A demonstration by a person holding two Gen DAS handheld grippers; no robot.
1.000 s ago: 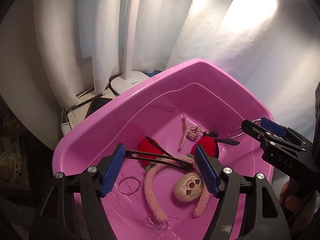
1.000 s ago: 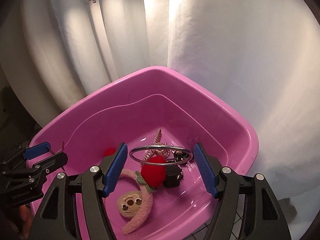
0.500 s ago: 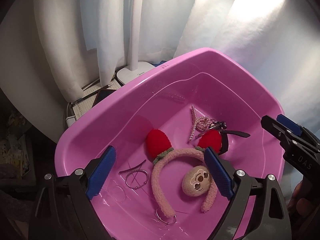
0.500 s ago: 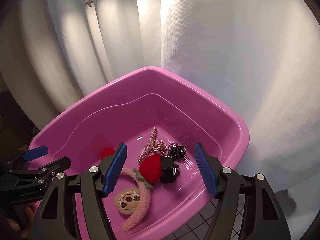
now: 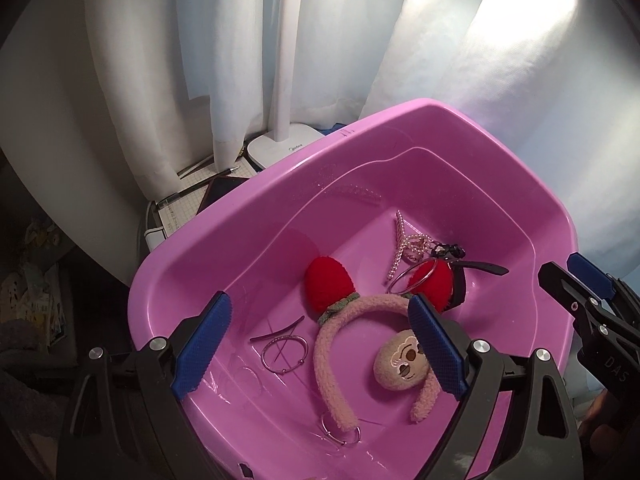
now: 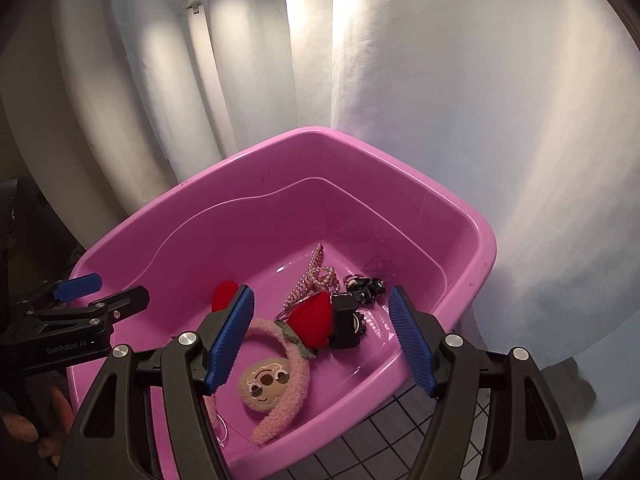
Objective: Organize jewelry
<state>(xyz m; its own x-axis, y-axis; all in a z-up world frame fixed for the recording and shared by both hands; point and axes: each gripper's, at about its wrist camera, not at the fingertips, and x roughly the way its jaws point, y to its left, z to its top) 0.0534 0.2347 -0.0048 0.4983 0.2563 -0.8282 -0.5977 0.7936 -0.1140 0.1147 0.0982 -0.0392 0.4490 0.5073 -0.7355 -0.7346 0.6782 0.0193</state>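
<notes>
A pink plastic tub [image 5: 224, 236] held all the jewelry. The left gripper [image 5: 320, 344] hung above its near left part with its blue fingers [image 5: 202, 344] spread wide; they had just been opening, and nothing lay between them but the tub's floor below. The right gripper [image 6: 322, 338] hovered over the tub's near right side, its fingers [image 6: 412, 340] also apart and gripping nothing.

On the tub floor lay a fuzzy pink headband [image 5: 336, 344] with two red plush ears [image 5: 328, 280] and a small round plush face [image 5: 400, 364] resting inside its arch. Just left of the headband sat a thin silver bangle [image 5: 284, 350], with a dark slim hair clip [image 5: 276, 328] touching its far edge. A small silver ring [image 5: 340, 434] lay at the near end of the headband's left leg. Farther back, a pearl hair clip [image 5: 404, 248] rested beside the right ear, and a larger silver hoop [image 5: 414, 276] leaned across that ear. A black strap piece [image 5: 476, 266] lay to the right of it.

Behind the tub, at the far left, stood a white lamp base [image 5: 286, 146] before pale curtains [image 5: 460, 60].
</notes>
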